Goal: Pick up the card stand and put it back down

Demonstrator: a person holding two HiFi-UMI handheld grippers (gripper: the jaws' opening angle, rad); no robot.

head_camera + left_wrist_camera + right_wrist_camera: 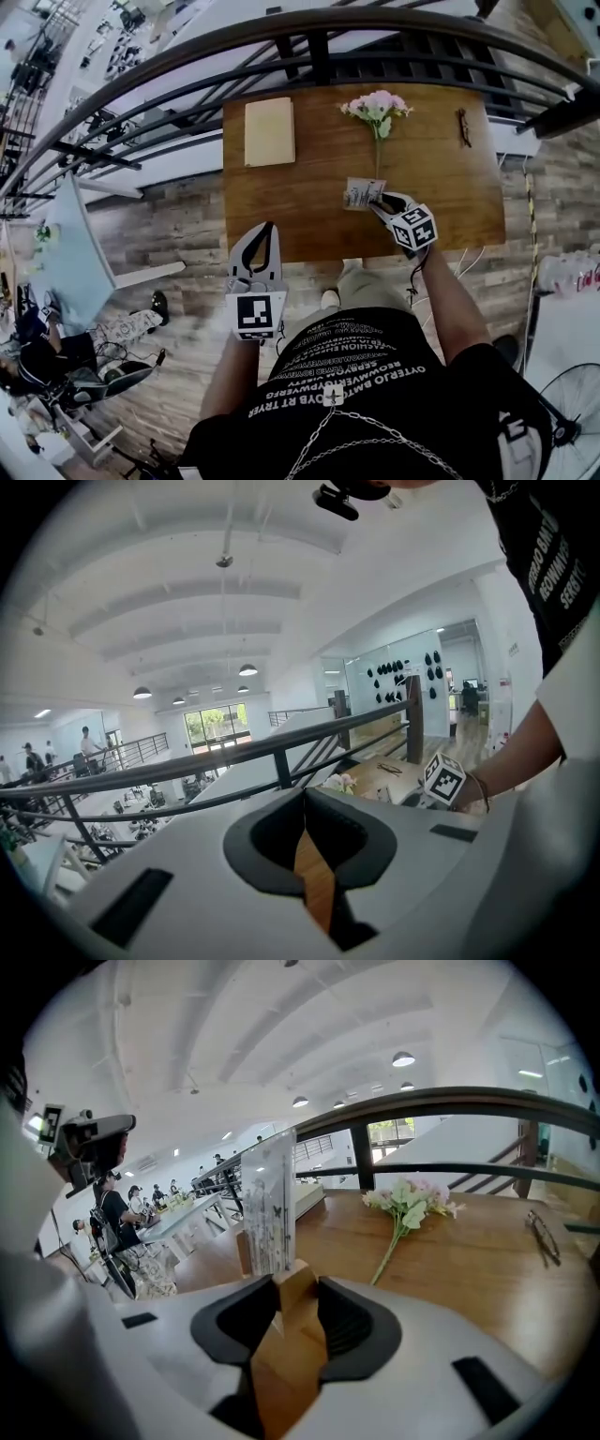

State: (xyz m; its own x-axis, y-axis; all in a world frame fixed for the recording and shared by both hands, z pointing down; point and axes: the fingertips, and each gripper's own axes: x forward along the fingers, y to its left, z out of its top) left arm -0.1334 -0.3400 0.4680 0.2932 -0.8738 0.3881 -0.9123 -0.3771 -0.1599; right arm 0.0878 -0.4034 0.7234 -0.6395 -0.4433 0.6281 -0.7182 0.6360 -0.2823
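Table (450,187) holds one bouquet (377,108), near one card stand (361,194).

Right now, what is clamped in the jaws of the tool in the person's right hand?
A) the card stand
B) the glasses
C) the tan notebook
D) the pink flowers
A: the right gripper has its jaws pressed on the wooden base of the card stand, while the flowers lie apart, beyond it.
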